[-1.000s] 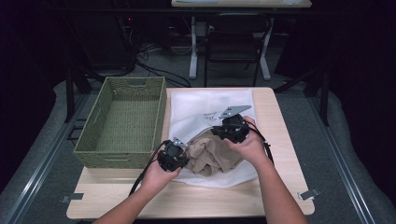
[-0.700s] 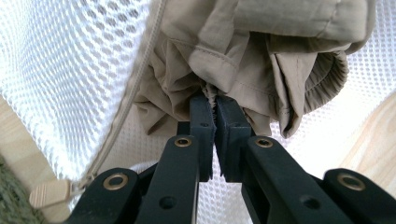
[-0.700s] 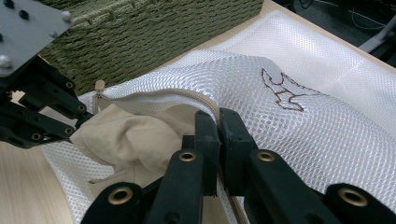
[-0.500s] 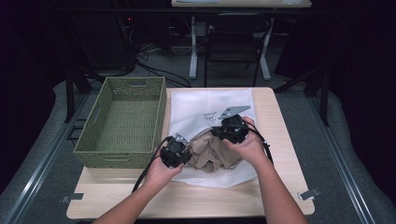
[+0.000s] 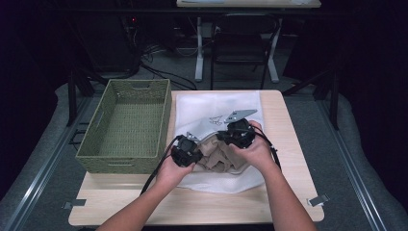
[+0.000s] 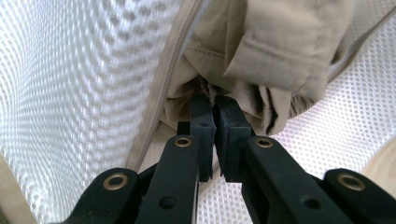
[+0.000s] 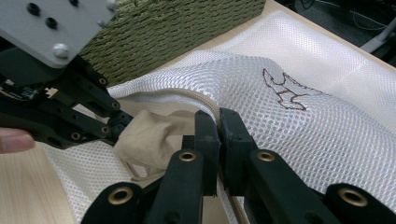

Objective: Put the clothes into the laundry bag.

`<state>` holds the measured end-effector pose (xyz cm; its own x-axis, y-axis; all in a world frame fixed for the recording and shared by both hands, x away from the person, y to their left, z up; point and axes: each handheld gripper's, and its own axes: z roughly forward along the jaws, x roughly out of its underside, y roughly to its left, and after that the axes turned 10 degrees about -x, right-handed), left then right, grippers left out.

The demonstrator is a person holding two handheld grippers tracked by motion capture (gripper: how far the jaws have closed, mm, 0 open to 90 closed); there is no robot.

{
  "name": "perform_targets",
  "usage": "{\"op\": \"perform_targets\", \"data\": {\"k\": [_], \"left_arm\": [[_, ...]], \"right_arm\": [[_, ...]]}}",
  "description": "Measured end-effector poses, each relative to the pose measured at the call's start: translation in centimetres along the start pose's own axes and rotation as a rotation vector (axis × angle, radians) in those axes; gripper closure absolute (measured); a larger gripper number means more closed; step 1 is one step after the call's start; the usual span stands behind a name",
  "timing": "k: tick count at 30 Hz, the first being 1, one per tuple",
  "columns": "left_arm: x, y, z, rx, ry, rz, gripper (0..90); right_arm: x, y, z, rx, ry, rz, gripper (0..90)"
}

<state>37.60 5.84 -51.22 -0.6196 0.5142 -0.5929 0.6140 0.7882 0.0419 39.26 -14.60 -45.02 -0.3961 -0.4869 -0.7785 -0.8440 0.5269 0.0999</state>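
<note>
High view shows both tongs meeting over a white mesh laundry bag spread on the bench, with a tan garment bunched between them at the bag's opening. Left tongs sit at the garment's left side and right tongs just beyond its far right edge; the two are near each other, the cloth filling the space between.

Left gripper view has the left tongs pinched shut on a gathered fold of the tan garment, the jaws nearly touching. Mesh and the bag's zipper edge rise to the left of these tongs, and more mesh lies to their right.

Right gripper view has the right tongs clamped narrow on the bag's zippered rim, mesh pulled up at their tips. A small embroidered figure marks the mesh just beyond and to the right of them. Left of them lies the tan garment, with the other tongs at its far side. A green woven basket stands behind, well beyond the tips.
</note>
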Motion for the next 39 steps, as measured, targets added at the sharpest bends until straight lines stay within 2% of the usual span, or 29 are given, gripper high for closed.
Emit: {"op": "perform_targets", "data": {"k": [6, 7, 13, 16, 20, 29, 31, 35, 39], "left_arm": [[-0.5, -0.1, 0.5, -0.004, 0.002, -0.006, 86.1], [-0.5, -0.2, 0.6, -0.003, -0.002, -0.018, 86.1], [-0.7, 0.1, 0.9, -0.009, -0.002, -0.018, 85.9], [-0.7, 0.2, 1.0, -0.007, -0.001, -0.021, 85.8], [-0.6, 0.1, 0.9, -0.014, 0.001, -0.006, 85.6], [0.0, 0.3, 1.1, -0.018, 0.003, -0.026, 85.8], [0.0, 0.4, 1.0, -0.023, 0.008, -0.012, 85.8], [0.1, 0.4, 1.0, -0.021, 0.008, -0.026, 85.8], [0.3, 0.5, 1.1, -0.021, 0.014, -0.018, 85.8]], "right_arm": [[0.0, 0.1, 0.1, -0.002, 0.002, -0.001, 87.0], [0.0, 0.1, 0.2, -0.001, 0.003, -0.002, 87.0], [0.0, 0.1, 0.1, 0.0, 0.003, 0.0, 87.0], [0.0, 0.1, 0.2, -0.002, 0.004, -0.001, 87.0], [0.0, 0.1, 0.1, 0.0, 0.004, 0.001, 87.0], [0.1, -0.1, 0.1, -0.001, 0.001, 0.004, 86.9], [0.1, -0.1, 0.1, 0.0, 0.002, 0.004, 87.0], [0.1, -0.1, 0.1, -0.001, -0.001, 0.001, 86.8], [0.1, -0.1, 0.1, -0.004, -0.003, 0.003, 86.3]]}}
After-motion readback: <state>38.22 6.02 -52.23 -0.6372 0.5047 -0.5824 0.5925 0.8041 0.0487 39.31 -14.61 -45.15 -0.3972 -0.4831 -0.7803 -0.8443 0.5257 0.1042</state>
